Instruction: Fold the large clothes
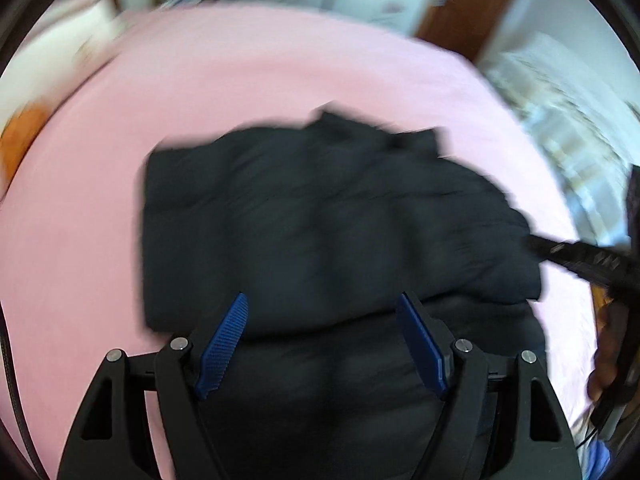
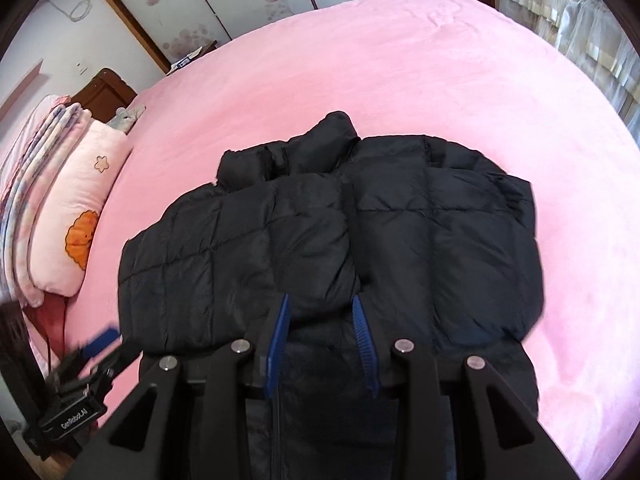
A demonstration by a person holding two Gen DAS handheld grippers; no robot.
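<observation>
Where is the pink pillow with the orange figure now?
In the right wrist view the pink pillow lies at the left edge of the pink bed, left of the black jacket and beside a stack of folded blankets.

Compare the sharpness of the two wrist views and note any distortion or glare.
Left wrist view: heavy motion smear over the black quilted puffer jacket and the pink fleece bedspread; only the left tool stays crisp. Right wrist view: sharp, jacket stitching readable, with only the other tool at the lower left edge blurred. Both: strong fisheye bending and dark corner vignette; soft, even light, no glare.
</observation>
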